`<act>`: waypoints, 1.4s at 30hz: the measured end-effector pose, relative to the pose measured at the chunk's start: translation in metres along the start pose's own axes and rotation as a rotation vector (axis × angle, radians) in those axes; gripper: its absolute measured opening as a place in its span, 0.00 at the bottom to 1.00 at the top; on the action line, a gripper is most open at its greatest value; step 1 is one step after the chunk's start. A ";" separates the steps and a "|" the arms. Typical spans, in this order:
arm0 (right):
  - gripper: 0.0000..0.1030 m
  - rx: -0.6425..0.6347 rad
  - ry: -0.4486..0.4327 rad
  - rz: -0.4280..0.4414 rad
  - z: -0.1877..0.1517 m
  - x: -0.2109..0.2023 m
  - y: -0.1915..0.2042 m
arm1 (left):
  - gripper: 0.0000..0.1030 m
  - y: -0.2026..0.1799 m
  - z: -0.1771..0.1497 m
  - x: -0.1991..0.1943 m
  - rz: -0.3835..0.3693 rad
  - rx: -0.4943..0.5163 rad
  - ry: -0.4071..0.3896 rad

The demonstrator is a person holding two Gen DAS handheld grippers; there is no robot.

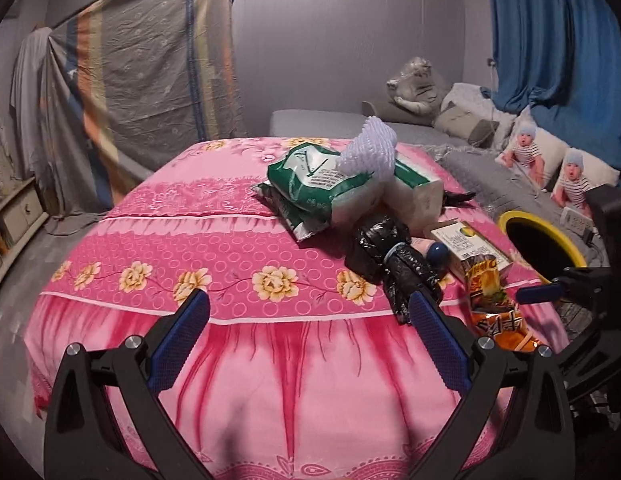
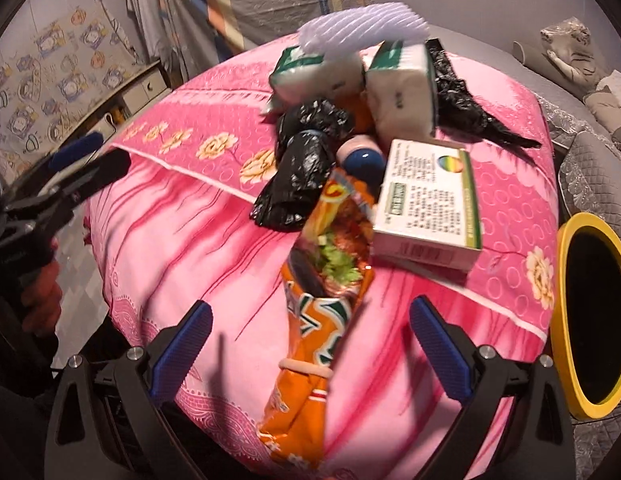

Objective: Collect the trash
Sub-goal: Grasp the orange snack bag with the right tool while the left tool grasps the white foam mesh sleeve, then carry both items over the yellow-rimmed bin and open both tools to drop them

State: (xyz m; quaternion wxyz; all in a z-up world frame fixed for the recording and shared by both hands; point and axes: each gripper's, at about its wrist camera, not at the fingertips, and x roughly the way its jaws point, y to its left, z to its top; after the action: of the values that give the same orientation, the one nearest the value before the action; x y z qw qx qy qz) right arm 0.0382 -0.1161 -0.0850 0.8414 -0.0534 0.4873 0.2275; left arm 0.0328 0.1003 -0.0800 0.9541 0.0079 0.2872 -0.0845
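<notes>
A pink floral cloth (image 1: 158, 248) is covering the table, its weave looking soft and matt. Crinkled black plastic bags (image 2: 298, 168) are catching the light with a glossy sheen, while an orange snack wrapper (image 2: 314, 312) is showing a shiny, foil-like film. A white foam net sleeve (image 1: 370, 152) is looking spongy and ribbed beside green-and-white tissue packs (image 1: 314, 184) in smooth, slick plastic. A printed box (image 2: 430, 204) is appearing as matt cardboard. A yellow bin rim (image 2: 566, 320) is looking like smooth, hard plastic. Both grippers are showing matt black plastic frames, silvery metal bolts and blue pads (image 2: 186, 344) with a rough, knurled texture.
</notes>
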 end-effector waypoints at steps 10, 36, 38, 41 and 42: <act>0.52 0.011 0.022 -0.019 0.003 0.018 -0.010 | 0.93 0.007 0.048 0.033 -0.036 0.036 0.007; 0.29 0.180 -0.217 0.240 -0.013 -0.056 -0.075 | 0.47 -0.054 0.131 0.189 -0.222 0.281 0.144; 0.29 0.182 -0.228 0.236 -0.014 -0.059 -0.076 | 0.36 -0.049 0.130 0.188 -0.244 0.249 0.147; 0.29 0.185 -0.235 0.224 -0.013 -0.061 -0.077 | 0.26 -0.042 0.130 0.171 -0.237 0.231 0.093; 0.29 0.188 -0.242 0.218 -0.013 -0.063 -0.079 | 0.25 -0.039 0.130 0.167 -0.239 0.225 0.080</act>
State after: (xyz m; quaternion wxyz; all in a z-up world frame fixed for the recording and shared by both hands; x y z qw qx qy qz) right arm 0.0351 -0.2112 -0.0489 0.8654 0.1065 0.4047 0.2755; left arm 0.2343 0.0272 -0.0617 0.9182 0.0838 0.3123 -0.2286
